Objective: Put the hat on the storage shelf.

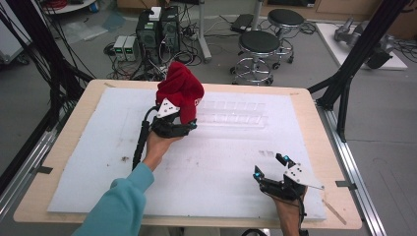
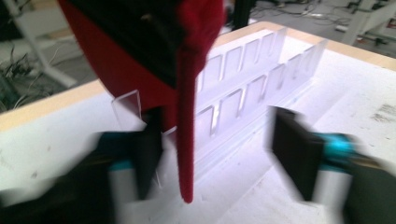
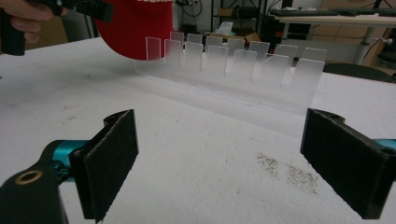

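The red cap (image 1: 180, 91) is being released at the clear rack's (image 1: 236, 114) end by the left hand-held gripper (image 2: 215, 154), jaws spread; withdrawal is judged next.

We find the left claw (image 2: 210, 154) smeared by motion blur in its own view, its edges uncertain. The red cap (image 2: 140, 56) runs off that frame's top edge and covers the near end of the clear rack (image 2: 252, 93). In the right claw's view, the cap (image 3: 135, 28) is cropped at the top too.
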`<state>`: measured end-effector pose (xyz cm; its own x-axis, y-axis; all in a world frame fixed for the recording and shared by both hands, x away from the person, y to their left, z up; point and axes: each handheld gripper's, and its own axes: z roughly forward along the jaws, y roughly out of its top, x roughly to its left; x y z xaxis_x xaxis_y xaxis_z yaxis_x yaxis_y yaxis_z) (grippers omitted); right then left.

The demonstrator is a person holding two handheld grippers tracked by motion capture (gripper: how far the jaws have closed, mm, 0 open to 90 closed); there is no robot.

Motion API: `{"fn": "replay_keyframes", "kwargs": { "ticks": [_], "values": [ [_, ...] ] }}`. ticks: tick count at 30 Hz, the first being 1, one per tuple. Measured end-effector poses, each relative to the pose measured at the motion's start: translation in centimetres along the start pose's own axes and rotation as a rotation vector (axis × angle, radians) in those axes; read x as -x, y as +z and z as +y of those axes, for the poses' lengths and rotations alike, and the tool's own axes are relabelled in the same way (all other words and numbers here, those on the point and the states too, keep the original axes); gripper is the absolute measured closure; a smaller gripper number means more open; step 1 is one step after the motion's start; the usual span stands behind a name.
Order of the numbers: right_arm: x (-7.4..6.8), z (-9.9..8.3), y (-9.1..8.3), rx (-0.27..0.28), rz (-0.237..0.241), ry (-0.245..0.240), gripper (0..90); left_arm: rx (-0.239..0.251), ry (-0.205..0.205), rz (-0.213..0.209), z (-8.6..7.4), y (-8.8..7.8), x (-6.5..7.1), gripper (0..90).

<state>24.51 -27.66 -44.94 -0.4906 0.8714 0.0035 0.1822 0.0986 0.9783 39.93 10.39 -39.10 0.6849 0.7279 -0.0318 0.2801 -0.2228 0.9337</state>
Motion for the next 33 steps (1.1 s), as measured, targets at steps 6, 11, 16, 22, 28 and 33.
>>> {"fn": "replay_keyframes", "kwargs": {
  "ticks": [6, 11, 16, 22, 28, 33],
  "values": [
    [-0.1, 0.0, 0.1, -0.003, -0.006, -0.013, 10.3, 0.002, -0.021, -0.031, 0.0, -0.7, -0.5, 15.2],
    [-0.1, 0.0, 0.1, -0.007, -0.007, -0.001, 10.2, 0.028, 0.011, -0.06, 0.0, -2.6, -0.7, 15.2],
    [-0.1, 0.0, 0.1, -0.01, -0.004, -0.012, 10.3, 0.034, 0.054, -0.094, -1.4, -5.9, -1.3, 15.2],
    [-0.2, 0.0, 0.1, -0.01, -0.009, -0.015, 10.3, 0.078, 0.069, -0.129, -3.7, -10.5, -2.8, 15.2],
    [-0.3, 0.0, 0.1, -0.008, -0.012, -0.02, 10.3, 0.166, 0.063, -0.08, -6.8, -14.6, -4.9, 15.2],
    [-0.4, -0.1, -0.1, 0.011, -0.015, -0.033, 10.3, 0.224, 0.041, -0.057, -10.1, -17.6, -5.8, 15.2]
  ]
}}
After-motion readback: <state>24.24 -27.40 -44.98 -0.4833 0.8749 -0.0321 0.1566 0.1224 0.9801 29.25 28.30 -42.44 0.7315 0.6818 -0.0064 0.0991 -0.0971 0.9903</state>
